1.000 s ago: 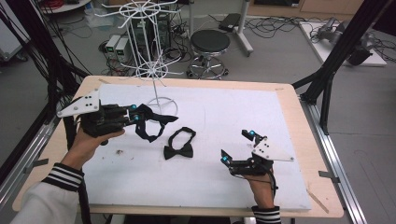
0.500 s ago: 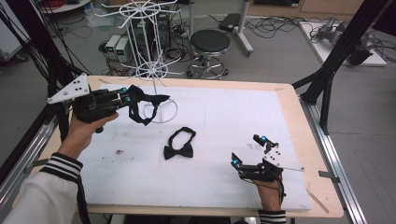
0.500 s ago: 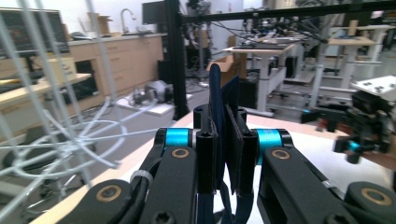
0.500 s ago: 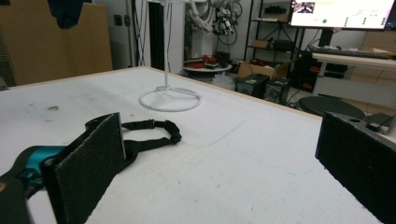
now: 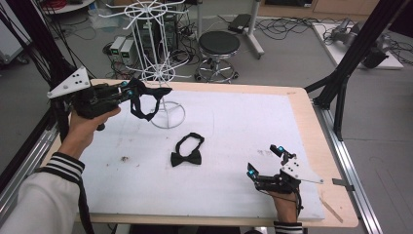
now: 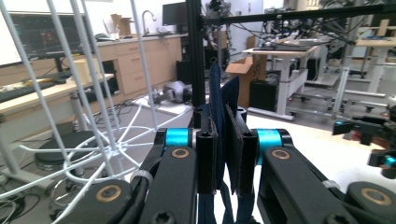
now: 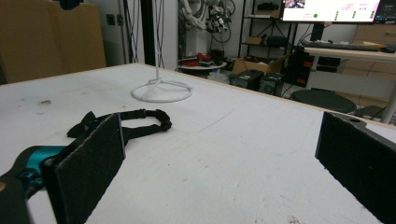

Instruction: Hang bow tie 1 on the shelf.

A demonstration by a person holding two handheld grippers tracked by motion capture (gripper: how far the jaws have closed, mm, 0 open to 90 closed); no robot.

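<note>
My left gripper is raised at the table's far left, shut on a dark bow tie whose strap hangs in a loop below the jaws. In the left gripper view the dark blue fabric stands pinched between the two pads, close to the white wire rack. That rack rises just beyond the held tie. A second black bow tie lies flat mid-table. My right gripper rests low near the front right, open, with nothing between its jaws; the flat tie lies ahead of it.
The rack's ring base stands on the white mat, which covers most of the wooden table. A black stool, cables and boxes sit on the floor beyond the far edge. Black frame posts flank the table at the right.
My left gripper has lifted the held bow tie up and away, closer to the rack. My right gripper has drifted right and lower near the front edge, jaws still open.
</note>
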